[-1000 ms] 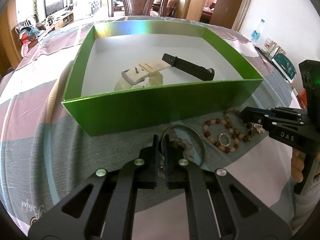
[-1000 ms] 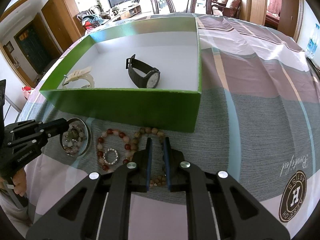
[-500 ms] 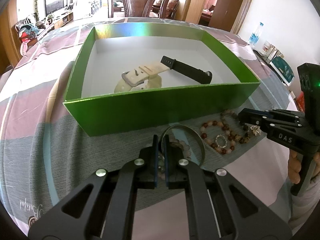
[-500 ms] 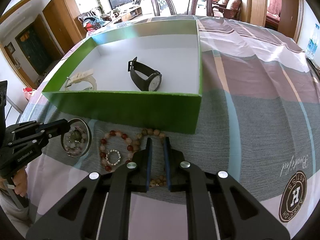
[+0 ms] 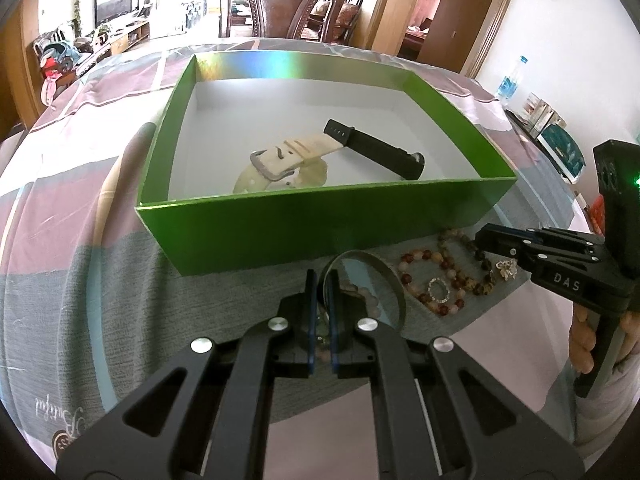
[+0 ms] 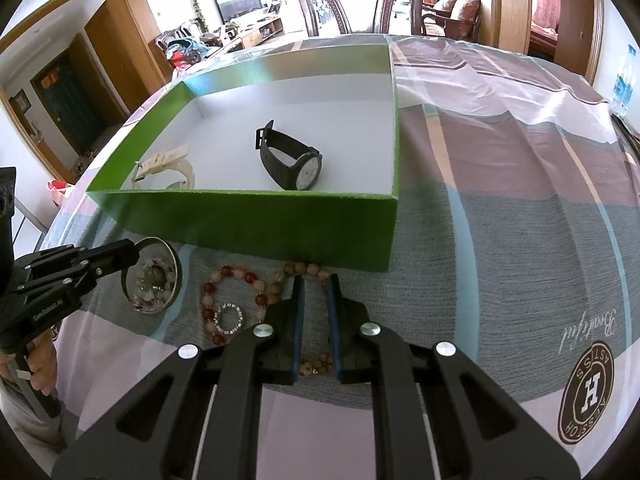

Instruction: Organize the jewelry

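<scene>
Between left fingers (image 5: 311,300), apparently bangle (image 5: 394,280).

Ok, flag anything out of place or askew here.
The cream watch and black watch lie in the green box, but the red bead bracelet, brown bead bracelet and small ring sit loose on the tablecloth outside it.

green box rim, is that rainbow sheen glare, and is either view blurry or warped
Left wrist view: yes, glare; the far wall of the box shows a rainbow sheen, windows behind are blown out, and the fisheye bends the tablecloth edges. Right wrist view: the same wall has only a paler sheen, the black watch and bead bracelets are sharp, and corners go dark.
</scene>
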Demonstrator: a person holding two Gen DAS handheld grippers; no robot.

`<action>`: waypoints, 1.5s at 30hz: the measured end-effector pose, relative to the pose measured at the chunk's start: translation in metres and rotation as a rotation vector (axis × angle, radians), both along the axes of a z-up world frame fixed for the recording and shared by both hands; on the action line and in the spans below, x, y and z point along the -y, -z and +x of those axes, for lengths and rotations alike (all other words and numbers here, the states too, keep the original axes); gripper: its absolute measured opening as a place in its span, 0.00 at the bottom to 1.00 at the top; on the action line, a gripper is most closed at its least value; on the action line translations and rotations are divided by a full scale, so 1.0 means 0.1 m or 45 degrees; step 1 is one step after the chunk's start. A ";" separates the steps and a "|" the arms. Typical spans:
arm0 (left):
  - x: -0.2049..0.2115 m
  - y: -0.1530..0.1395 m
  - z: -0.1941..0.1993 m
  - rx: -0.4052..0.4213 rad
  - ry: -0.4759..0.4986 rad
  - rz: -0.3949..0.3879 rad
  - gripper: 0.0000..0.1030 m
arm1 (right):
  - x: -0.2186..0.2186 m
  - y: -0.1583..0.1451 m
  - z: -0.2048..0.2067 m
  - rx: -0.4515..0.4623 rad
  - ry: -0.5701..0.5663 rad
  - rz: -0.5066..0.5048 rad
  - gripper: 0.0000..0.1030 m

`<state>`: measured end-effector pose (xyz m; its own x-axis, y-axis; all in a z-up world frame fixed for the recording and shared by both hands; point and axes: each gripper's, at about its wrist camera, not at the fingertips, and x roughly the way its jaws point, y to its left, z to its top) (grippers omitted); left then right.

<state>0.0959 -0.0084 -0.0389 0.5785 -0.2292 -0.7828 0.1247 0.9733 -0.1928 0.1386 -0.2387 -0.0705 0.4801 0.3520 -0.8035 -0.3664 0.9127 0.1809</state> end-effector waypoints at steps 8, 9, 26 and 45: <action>-0.01 0.02 0.01 -0.013 -0.009 -0.003 0.06 | 0.00 0.01 0.01 -0.010 -0.001 -0.007 0.12; -0.01 0.03 0.01 -0.013 -0.010 -0.004 0.06 | 0.00 0.01 0.01 -0.010 -0.002 -0.006 0.12; -0.06 -0.03 -0.01 0.020 -0.032 -0.037 0.06 | 0.01 -0.04 -0.03 0.021 0.001 0.020 0.12; -0.22 -1.02 -0.20 0.298 -0.096 0.003 0.06 | 0.11 -0.97 -0.14 0.259 0.003 0.127 0.12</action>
